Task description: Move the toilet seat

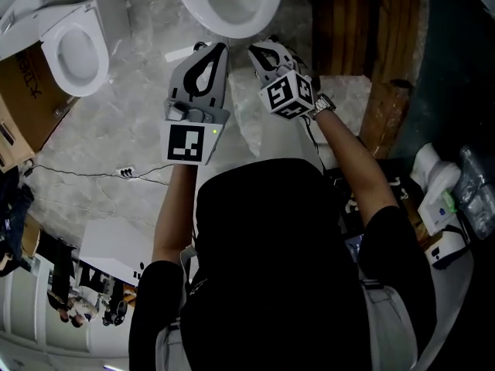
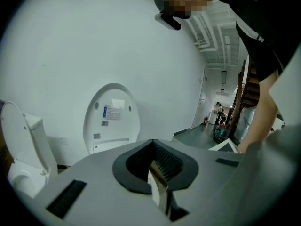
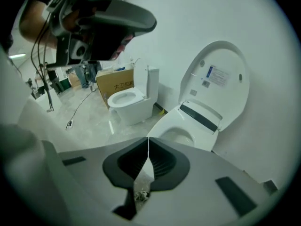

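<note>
White porcelain made up the biggest things: two toilets stood in the room. The nearer toilet (image 3: 165, 126) sat straight ahead of the person, with its lid (image 3: 217, 76) raised against the wall and the toilet seat (image 3: 181, 128) lying down over the bowl. In the head view the bowl showed at the top edge. The second toilet (image 3: 129, 101) stood well apart to the person's left, its lid also up, with one brown cardboard box (image 3: 115, 86) just beside it. Dark wooden boards (image 1: 363, 22) ran along the right side in the head view. The floor (image 1: 124, 122) was pale, grey-veined stone, and one thin cable (image 1: 77, 173) trailed across it. The wall (image 2: 94, 41) behind the toilets was plain white, and a corridor opened further back in the left gripper view. There were two tongs, each with a marker cube. The left tongs (image 1: 219, 49) had jaws pressed together with nothing between them. They pointed toward the raised lid, near the front of the bowl and not seen to touch it. The right tongs (image 1: 261, 52) sat just beside them. Their jaws also met at the tips on nothing, angled down at the seat and bowl and apart from both.
</note>
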`<state>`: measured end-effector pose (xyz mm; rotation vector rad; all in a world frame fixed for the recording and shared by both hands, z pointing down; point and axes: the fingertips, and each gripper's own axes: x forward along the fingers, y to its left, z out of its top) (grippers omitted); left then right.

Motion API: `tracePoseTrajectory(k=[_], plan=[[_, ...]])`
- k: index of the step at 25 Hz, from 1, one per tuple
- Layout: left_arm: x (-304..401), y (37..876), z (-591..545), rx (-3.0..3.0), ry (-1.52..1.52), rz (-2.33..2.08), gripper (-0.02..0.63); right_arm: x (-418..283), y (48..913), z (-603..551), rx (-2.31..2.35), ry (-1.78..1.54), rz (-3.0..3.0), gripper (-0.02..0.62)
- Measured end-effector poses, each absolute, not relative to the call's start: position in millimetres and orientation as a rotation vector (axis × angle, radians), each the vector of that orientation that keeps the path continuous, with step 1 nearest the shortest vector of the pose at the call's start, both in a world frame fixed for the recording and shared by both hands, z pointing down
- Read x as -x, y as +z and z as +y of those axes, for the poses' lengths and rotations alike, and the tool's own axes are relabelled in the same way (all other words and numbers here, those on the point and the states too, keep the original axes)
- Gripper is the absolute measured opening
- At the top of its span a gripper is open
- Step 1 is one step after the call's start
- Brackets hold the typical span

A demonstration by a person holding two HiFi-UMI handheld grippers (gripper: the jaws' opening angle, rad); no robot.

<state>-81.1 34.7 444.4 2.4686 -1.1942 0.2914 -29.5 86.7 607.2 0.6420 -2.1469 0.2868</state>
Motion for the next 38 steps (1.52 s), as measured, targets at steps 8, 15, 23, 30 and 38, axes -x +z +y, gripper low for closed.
tracePoseTrajectory(k=[8,15,23,30,38], plan=[[103,499,32,-2.369,0.290,-1.247,0.006,38,701,102,-0.447,0.228,-2.062,0.015],[102,532,34,-2.373,0.308,-1.230,0.006,37,760,105,-0.357,0.195,-2.008,0.017],[93,572,36,-2.387,0.334,-1.182,0.006,36,835,114,-0.182,0.169,-1.909,0.217],[91,605,44,-2.396,0.366,-1.147,0.006,30,887,105,-0.109,0.087,-1.841,0.250],[99,631,50,-2.363,0.376,-1.172,0.006,20,935,109,0.064,0.009,-1.729,0.280]])
